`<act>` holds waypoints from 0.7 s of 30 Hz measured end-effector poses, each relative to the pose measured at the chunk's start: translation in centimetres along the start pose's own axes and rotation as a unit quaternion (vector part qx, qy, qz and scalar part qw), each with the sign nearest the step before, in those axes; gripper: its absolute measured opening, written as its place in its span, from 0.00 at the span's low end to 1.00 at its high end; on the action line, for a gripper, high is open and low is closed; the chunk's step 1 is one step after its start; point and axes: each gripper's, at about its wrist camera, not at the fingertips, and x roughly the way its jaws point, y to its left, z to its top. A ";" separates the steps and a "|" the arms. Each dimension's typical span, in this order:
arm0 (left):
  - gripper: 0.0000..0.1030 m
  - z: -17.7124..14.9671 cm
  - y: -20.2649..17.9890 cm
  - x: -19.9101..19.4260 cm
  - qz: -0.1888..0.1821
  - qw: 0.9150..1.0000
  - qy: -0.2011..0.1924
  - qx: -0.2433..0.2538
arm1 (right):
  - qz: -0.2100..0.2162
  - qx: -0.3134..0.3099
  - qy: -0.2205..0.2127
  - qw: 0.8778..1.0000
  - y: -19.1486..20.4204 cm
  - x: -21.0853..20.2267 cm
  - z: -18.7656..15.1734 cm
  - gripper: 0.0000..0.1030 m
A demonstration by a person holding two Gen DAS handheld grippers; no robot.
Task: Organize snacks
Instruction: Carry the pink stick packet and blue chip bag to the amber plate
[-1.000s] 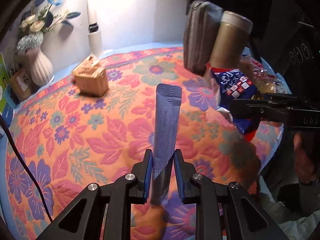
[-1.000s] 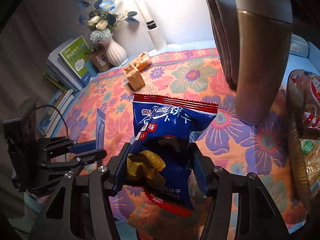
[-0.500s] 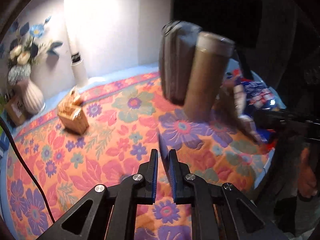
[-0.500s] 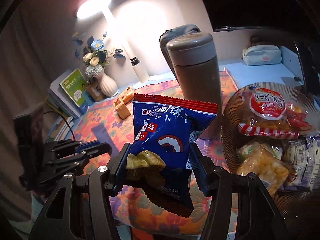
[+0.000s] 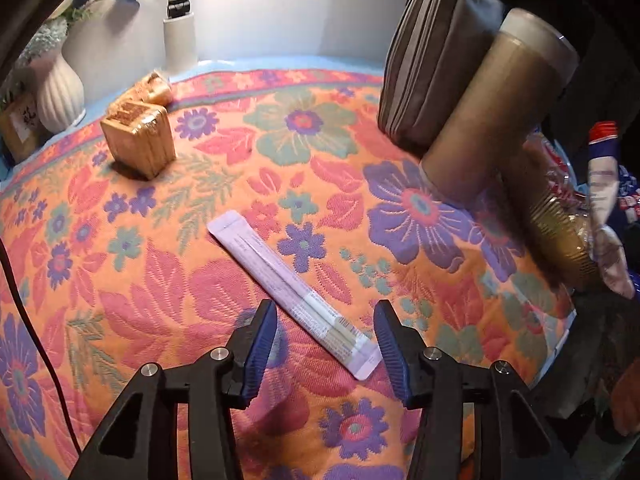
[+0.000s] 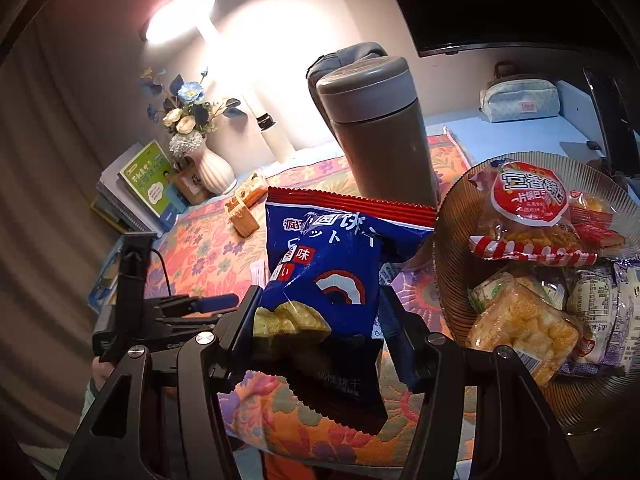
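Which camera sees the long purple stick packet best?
The left wrist view: the stick packet lies flat on the flowery cloth, whole and close. The right wrist view shows only a small pale sliver beside the blue snack bag.

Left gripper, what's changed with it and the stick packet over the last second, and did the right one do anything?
The left gripper let go of the stick packet, which it had held upright; the packet now lies flat on the tablecloth between its opening jaws, touching neither. The right gripper swung toward the basket. It still clamps the blue bag; the wrapped cakes and flask stayed put.
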 end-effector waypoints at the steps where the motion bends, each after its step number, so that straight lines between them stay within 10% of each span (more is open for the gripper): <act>1: 0.47 0.2 0.0 0.7 0.010 1.000 0.010 -0.003 | 0.001 0.002 0.001 1.000 -0.1 0.0 0.0 0.55; 11: 0.16 0.7 -2.7 2.8 0.050 0.997 -0.023 0.052 | -0.001 0.003 -0.012 1.000 -0.6 -1.3 -0.3 0.55; 21: 0.16 0.0 -5.8 -4.8 -0.054 0.992 -0.089 0.067 | -0.018 0.014 -0.060 0.998 -2.1 -5.0 0.9 0.55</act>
